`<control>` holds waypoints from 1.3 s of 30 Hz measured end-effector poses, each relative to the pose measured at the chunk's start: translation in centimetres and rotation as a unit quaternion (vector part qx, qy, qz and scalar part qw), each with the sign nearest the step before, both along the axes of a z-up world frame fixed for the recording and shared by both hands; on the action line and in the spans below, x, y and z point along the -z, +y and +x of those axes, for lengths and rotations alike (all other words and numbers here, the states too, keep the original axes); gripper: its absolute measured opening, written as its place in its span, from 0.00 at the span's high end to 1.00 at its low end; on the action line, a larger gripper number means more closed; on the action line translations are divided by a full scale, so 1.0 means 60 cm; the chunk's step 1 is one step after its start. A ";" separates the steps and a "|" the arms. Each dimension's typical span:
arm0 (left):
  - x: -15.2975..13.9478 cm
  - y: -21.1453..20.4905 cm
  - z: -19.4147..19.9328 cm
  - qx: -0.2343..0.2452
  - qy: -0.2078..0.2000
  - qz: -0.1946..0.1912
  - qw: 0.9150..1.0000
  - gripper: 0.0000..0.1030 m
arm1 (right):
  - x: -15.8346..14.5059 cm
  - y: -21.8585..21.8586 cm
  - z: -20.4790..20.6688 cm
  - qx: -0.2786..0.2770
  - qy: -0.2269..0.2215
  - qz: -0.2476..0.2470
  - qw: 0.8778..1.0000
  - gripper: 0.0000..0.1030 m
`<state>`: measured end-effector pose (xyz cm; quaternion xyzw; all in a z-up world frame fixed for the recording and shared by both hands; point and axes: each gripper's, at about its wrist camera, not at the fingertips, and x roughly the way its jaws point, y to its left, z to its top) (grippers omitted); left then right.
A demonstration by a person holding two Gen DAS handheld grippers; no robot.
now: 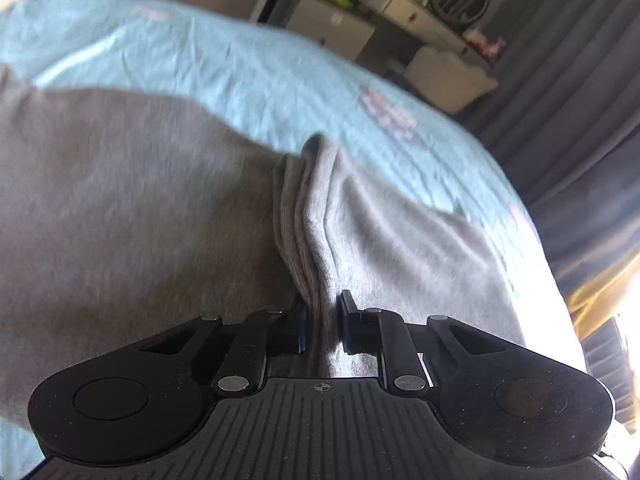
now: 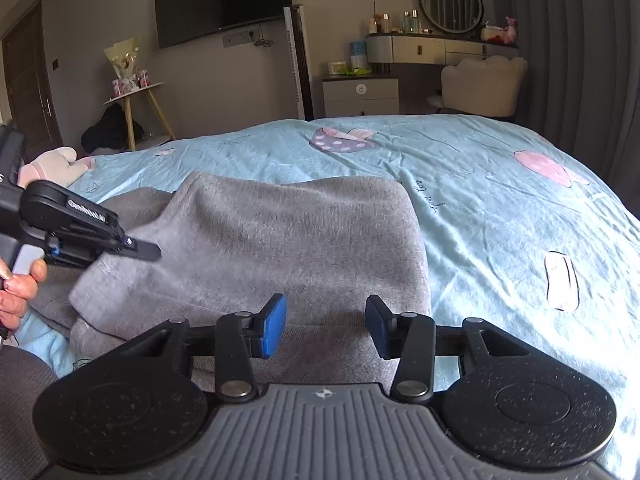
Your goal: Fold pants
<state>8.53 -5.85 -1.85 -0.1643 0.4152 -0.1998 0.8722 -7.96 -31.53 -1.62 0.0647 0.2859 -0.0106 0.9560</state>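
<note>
Grey pants (image 2: 288, 240) lie partly folded on a light blue bedsheet (image 2: 500, 208). In the left wrist view my left gripper (image 1: 322, 326) is shut on a bunched, ribbed edge of the pants (image 1: 304, 216), which rises up between its pads. The left gripper also shows at the left of the right wrist view (image 2: 148, 252), at the pants' left side. My right gripper (image 2: 326, 328) is open and empty, low over the near edge of the pants, with grey cloth showing between its blue pads.
The bed fills most of both views. A pink plush toy (image 2: 52, 166) lies at the bed's far left. Beyond the bed stand a dresser with a round mirror (image 2: 450, 4), a cream chair (image 2: 484, 84), a side table (image 2: 132, 92) and a wall TV (image 2: 222, 0).
</note>
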 end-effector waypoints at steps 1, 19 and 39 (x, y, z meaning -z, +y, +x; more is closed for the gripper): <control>-0.004 -0.001 -0.004 -0.006 -0.012 0.008 1.000 0.83 | 0.001 -0.002 -0.001 0.003 0.000 0.002 1.000 0.57; -0.025 0.362 -0.091 -0.302 -0.029 -0.036 0.952 0.24 | 0.002 -0.020 0.000 0.011 -0.008 0.053 0.999 0.37; 0.116 0.545 0.002 -0.372 0.051 -0.283 0.882 0.81 | 0.004 0.003 0.021 0.016 0.009 0.021 1.000 0.33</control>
